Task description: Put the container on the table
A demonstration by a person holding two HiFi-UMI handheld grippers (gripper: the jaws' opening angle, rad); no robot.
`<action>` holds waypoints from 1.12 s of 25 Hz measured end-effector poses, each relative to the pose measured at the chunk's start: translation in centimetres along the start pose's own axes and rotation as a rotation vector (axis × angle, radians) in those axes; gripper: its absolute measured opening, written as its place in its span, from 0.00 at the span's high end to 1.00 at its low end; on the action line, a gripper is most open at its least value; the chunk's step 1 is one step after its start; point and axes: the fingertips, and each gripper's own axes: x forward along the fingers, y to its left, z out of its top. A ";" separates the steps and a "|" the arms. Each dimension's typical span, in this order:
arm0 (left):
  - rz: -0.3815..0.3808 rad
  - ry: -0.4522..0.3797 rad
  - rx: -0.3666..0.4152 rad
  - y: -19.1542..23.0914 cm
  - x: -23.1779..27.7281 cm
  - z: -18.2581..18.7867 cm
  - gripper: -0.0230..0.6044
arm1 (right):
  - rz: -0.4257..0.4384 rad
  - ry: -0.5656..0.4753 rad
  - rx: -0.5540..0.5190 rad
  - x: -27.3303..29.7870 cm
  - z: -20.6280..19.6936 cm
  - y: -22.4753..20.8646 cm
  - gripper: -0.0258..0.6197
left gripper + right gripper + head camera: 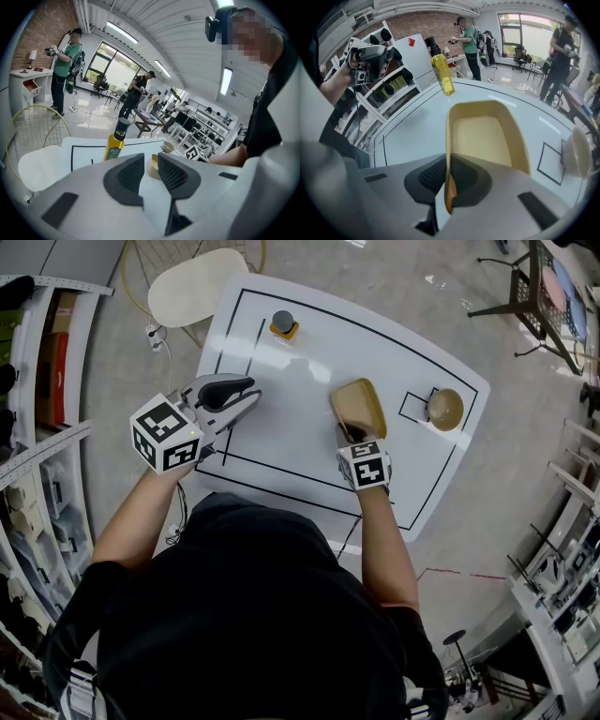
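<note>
A tan, shallow container is over the middle-right of the white table. My right gripper is shut on the container's near rim. In the right gripper view the rim runs between the two dark pads and the container's inside faces the camera. Whether its base touches the table I cannot tell. My left gripper hovers over the table's left side with its jaws together and nothing in them. The left gripper view shows the container small, beyond the pads.
A yellow bottle with a dark cap stands at the table's far side. A tan bowl sits beside a small marked square at the right. A white chair is behind the table, and shelves line the left.
</note>
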 end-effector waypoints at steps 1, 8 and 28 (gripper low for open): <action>-0.001 0.002 0.004 -0.1 0.1 0.1 0.81 | 0.000 0.005 -0.004 0.0 0.0 0.0 0.94; 0.004 -0.004 0.011 -0.2 -0.2 0.4 0.81 | 0.006 0.027 -0.018 0.3 -0.1 0.3 0.91; -0.004 -0.027 0.043 -2.5 -1.6 1.3 0.81 | -0.041 -0.038 -0.034 -2.4 1.2 1.2 0.76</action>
